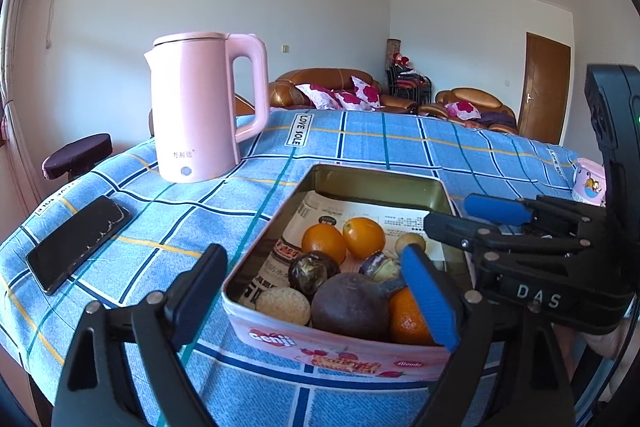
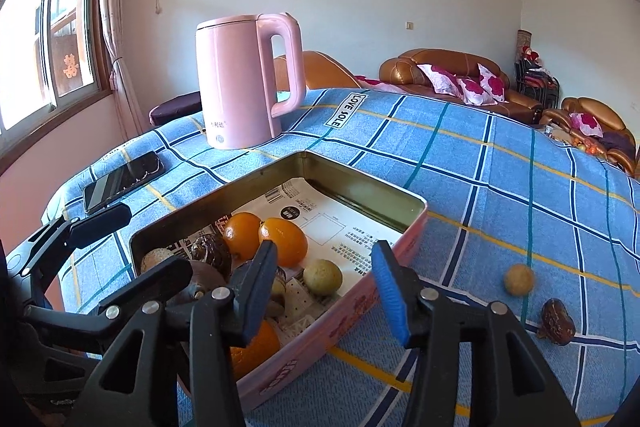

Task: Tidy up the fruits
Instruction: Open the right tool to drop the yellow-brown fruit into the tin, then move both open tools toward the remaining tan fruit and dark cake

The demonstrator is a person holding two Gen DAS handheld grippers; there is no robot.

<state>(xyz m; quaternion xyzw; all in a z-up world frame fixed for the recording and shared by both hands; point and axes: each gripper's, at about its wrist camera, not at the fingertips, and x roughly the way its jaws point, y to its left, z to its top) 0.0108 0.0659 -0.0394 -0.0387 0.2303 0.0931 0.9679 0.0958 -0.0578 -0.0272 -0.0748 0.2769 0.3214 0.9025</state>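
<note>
A pink tin box (image 1: 340,355) (image 2: 416,205) lined with printed paper holds several fruits: oranges (image 1: 364,233) (image 2: 284,241), a large dark purple fruit (image 1: 350,301), smaller dark fruits (image 1: 310,273) and tan round fruits (image 1: 282,305) (image 2: 322,277). On the cloth right of the box lie a tan round fruit (image 2: 519,279) and a dark brown fruit (image 2: 556,321). My left gripper (image 1: 320,291) is open, its fingers astride the box's near left corner. My right gripper (image 2: 326,287) is open and empty over the box's near right edge; it also shows in the left wrist view (image 1: 476,219).
A blue checked cloth (image 2: 480,167) covers the table. A pink kettle (image 1: 204,107) (image 2: 246,83) stands behind the box. A black phone (image 1: 76,243) (image 2: 124,179) lies at the left. A small pink cup (image 1: 588,183) sits at the far right edge.
</note>
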